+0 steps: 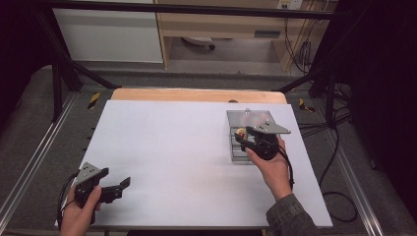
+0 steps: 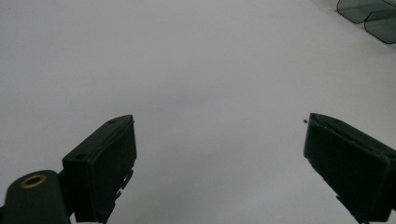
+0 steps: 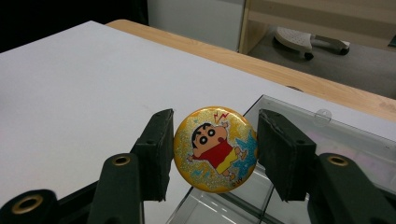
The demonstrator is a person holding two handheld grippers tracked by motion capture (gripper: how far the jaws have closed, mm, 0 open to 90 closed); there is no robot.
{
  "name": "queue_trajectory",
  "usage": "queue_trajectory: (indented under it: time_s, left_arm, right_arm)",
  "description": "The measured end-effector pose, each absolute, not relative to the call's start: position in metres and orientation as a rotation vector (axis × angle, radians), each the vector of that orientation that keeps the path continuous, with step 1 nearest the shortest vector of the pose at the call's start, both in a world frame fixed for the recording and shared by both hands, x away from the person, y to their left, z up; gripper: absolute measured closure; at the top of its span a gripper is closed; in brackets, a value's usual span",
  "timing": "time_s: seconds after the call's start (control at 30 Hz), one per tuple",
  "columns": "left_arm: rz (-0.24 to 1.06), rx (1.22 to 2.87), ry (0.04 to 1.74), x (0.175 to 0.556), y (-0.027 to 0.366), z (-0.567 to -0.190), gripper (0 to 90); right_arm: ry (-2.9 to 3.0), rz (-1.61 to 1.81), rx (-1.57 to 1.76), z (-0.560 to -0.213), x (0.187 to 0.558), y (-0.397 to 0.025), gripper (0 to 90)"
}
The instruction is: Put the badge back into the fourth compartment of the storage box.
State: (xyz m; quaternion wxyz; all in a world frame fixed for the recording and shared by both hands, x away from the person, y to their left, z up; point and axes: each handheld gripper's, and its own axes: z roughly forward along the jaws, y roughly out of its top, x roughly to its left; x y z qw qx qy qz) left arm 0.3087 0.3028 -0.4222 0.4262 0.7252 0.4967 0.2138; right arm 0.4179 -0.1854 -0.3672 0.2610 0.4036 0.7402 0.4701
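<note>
A round gold badge (image 3: 215, 149) with a cartoon boy in a red shirt hangs upright between the jaws of my right gripper (image 3: 215, 151), which is shut on its edges. In the high view this gripper (image 1: 242, 135) holds the badge (image 1: 241, 131) over a clear plastic box (image 1: 246, 120) on the right side of the white table. The box's open top and clear lid (image 3: 327, 135) lie just under and behind the badge. My left gripper (image 1: 120, 189) rests near the table's front left corner. Its jaws stand wide open over bare white surface (image 2: 215, 93), holding nothing.
A wooden strip (image 1: 196, 95) runs along the white table's (image 1: 172, 157) far edge. Black frame posts (image 1: 56, 73) stand at both sides. Two dark translucent pieces (image 2: 369, 14) lie at the top right of the left gripper view. Cables (image 1: 339, 196) trail off the right side.
</note>
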Motion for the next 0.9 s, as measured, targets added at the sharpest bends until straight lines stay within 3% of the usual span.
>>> queue_trajectory:
  time_s: [0.9]
  left_arm:
    - [0.53, 1.816, 1.241, 0.309, 0.302, -0.423, 9.7]
  right_arm:
    - [2.008, 1.266, 1.14, -0.379, 0.432, -0.184, 47.5]
